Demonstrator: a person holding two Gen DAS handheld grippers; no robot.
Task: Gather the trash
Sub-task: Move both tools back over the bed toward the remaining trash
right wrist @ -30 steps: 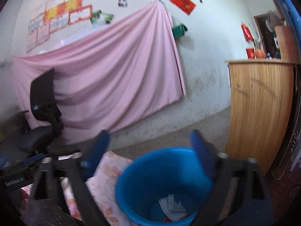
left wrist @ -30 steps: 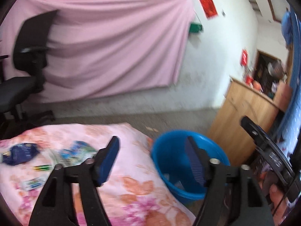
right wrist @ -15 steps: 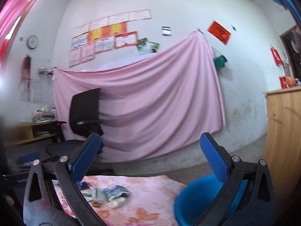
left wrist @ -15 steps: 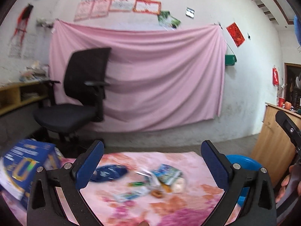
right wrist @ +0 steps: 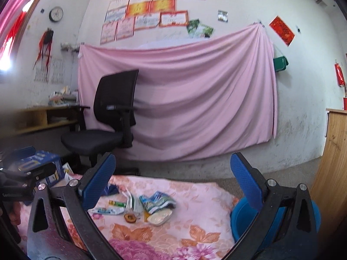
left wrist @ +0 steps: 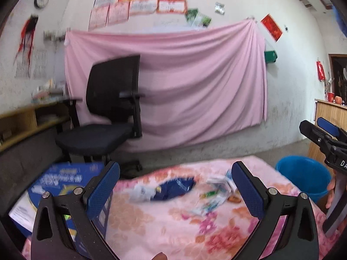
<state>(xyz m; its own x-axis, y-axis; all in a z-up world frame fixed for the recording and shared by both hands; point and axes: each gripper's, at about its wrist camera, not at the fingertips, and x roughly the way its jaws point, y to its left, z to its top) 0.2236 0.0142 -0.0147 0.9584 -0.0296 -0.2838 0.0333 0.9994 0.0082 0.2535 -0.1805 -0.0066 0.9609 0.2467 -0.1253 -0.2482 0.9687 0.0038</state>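
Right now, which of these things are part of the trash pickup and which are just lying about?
Part of the job:
- wrappers on the floral cloth
- small green tube
- blue bin
- left tongs and right tongs, both open

Just lying about:
- office chair
- pink sheet
- blue box

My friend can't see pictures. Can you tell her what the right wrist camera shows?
The open, empty right gripper points at wrappers scattered on a pink floral cloth. A blue bin sits beside it on the right, with a black office chair and hanging pink sheet behind.
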